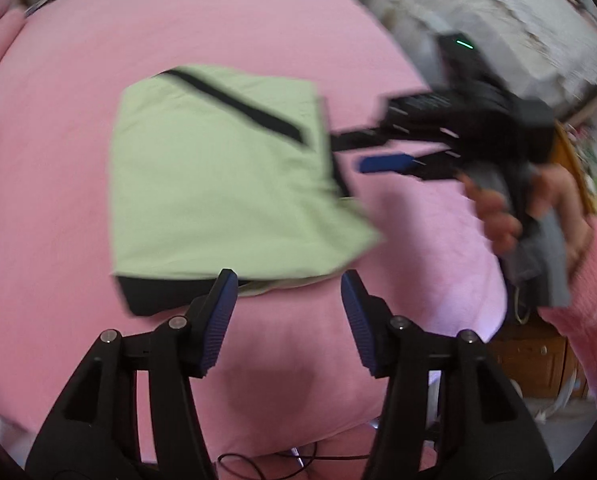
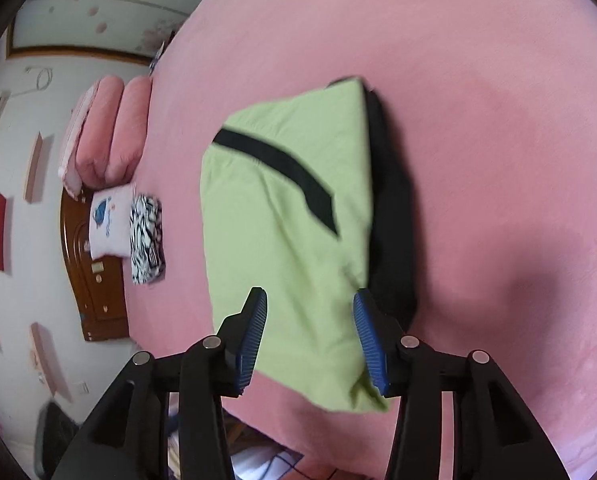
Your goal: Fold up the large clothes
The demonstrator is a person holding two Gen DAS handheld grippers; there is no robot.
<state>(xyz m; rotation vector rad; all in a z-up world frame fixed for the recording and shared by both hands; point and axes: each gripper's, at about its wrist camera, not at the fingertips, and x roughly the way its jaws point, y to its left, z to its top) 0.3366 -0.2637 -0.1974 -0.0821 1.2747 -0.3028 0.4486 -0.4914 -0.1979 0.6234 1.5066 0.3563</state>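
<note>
On the far left of the right wrist view, a stack of pink pillows [image 2: 106, 128] lies at the head of the bed, and just beside them sit a white folded item with a blue print [image 2: 110, 224] and a black-and-white patterned cloth [image 2: 147, 240], touching each other, with a brown wooden cabinet [image 2: 94, 292] below them. The pink bed sheet [image 2: 478, 160] fills most of both views. On it lies the light green garment [image 1: 218, 184], folded into a compact, roughly rectangular packet with a black diagonal stripe [image 1: 238, 106] across its top face and black fabric showing along one edge. In the left wrist view the left gripper [image 1: 286, 320] points steeply down at the sheet just short of the packet's near edge; its blue-padded jaws stand partly apart with only pink sheet between them, nothing held. Moving right in that view, the right gripper [image 1: 350, 152] reaches in from the right side, blurred, its tips at the packet's right edge; whether they touch the cloth cannot be told. A hand [image 1: 514, 208] with a pink sleeve [image 1: 594, 280] wraps around its grey handle, fingers curled over the front. From the right wrist view, the right gripper [image 2: 310, 336] tilts down over the packet's near end, jaws partly apart, green cloth seen between them but the pads not pressing on it.
</note>
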